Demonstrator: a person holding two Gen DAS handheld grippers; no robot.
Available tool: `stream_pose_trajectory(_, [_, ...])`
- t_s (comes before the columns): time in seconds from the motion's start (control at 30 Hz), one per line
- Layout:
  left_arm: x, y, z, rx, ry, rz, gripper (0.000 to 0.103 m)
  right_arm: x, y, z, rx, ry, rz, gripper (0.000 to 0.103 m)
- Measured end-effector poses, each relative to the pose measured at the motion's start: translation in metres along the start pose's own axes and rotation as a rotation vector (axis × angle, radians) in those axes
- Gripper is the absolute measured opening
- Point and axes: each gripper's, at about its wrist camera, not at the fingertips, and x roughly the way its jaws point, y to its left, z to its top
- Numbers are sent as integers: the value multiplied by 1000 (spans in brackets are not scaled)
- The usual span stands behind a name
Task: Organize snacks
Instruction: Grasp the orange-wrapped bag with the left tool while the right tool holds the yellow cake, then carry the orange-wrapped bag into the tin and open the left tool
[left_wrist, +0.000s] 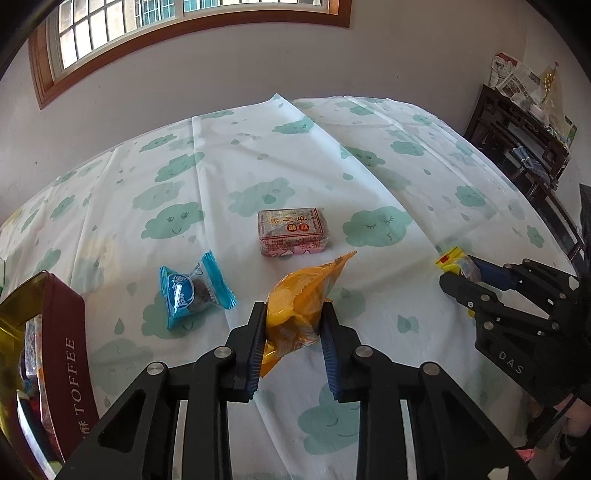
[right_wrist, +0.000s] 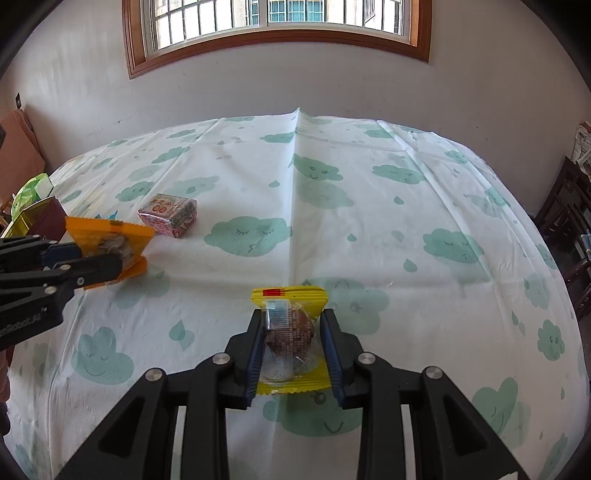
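Note:
My left gripper (left_wrist: 293, 325) is shut on an orange snack packet (left_wrist: 301, 299), which pokes up between the blue pads; the same packet (right_wrist: 107, 240) shows at the left of the right wrist view. My right gripper (right_wrist: 290, 332) is shut on a yellow-edged clear packet (right_wrist: 290, 325) with a brown round snack inside, and its yellow tip (left_wrist: 452, 258) shows at the right of the left wrist view. A blue wrapped candy (left_wrist: 194, 290) and a red-patterned block snack (left_wrist: 293, 230) lie loose on the cloud-print tablecloth (left_wrist: 369, 177).
A maroon and gold toffee tin (left_wrist: 64, 350) with several sweets inside stands at the table's near left. A green packet (right_wrist: 31, 192) lies beyond it. Dark wooden shelving (left_wrist: 524, 144) stands off the table's right side.

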Motion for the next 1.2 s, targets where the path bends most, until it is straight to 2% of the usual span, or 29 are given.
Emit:
stream_pose_trajectory(0.2, [-21,0,-10,-24,0,-2,25,0,0,1,-1,0,-1,31])
stream_pose_trajectory(0.6, [-80,26,-26,-81,-54,73,25,0,0,1,-1,0,-1,31])
stream_pose_trajectory(0.73, [-97,48,-31,-126,-71,92,25,0,0,0,-1,0,-1,31])
stream_pose_trajectory(1.2, [-129,143,-52,-237,-82,265,25,0,0,1,-2,1,-2,31])
